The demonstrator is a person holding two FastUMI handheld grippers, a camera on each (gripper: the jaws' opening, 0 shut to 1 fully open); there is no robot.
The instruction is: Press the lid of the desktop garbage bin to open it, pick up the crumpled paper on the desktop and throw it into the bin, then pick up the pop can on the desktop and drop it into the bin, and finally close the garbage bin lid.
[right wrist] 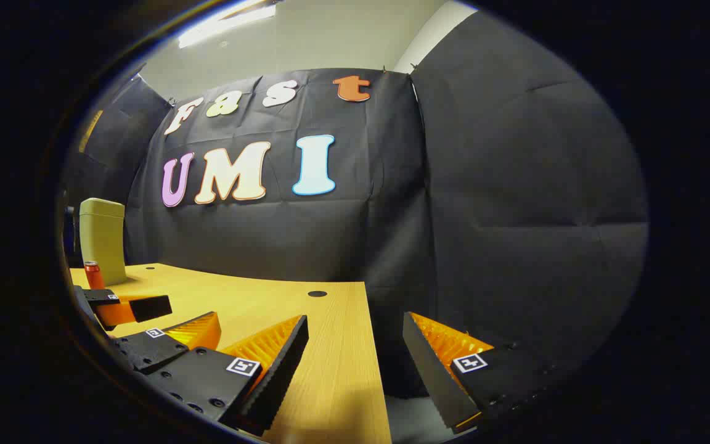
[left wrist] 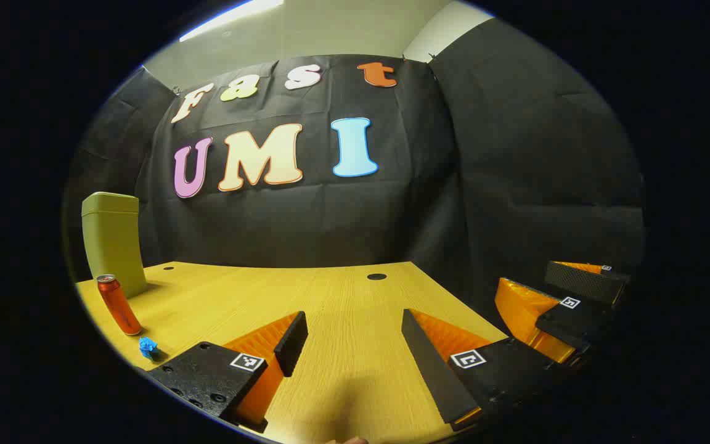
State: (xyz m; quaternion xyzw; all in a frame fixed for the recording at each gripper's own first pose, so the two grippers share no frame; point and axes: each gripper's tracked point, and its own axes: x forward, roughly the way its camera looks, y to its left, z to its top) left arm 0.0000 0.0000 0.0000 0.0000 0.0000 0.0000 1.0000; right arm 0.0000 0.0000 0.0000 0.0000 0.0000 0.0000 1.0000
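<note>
Holding both tongs, left and right, wide open and empty, we see the bin at nine o'clock.

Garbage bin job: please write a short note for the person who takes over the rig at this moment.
Left gripper: open, holds nothing, above the near part of the table.
Right gripper: open, holds nothing, at the table's right edge.
Garbage bin: upright at the far left of the table, lid down.
Pop can: upright in front of the bin.
Crumpled paper: on the table, nearer than the can.
Done: nothing that shows.
Left: press the lid open, throw in the paper, then the can, close the lid.
</note>
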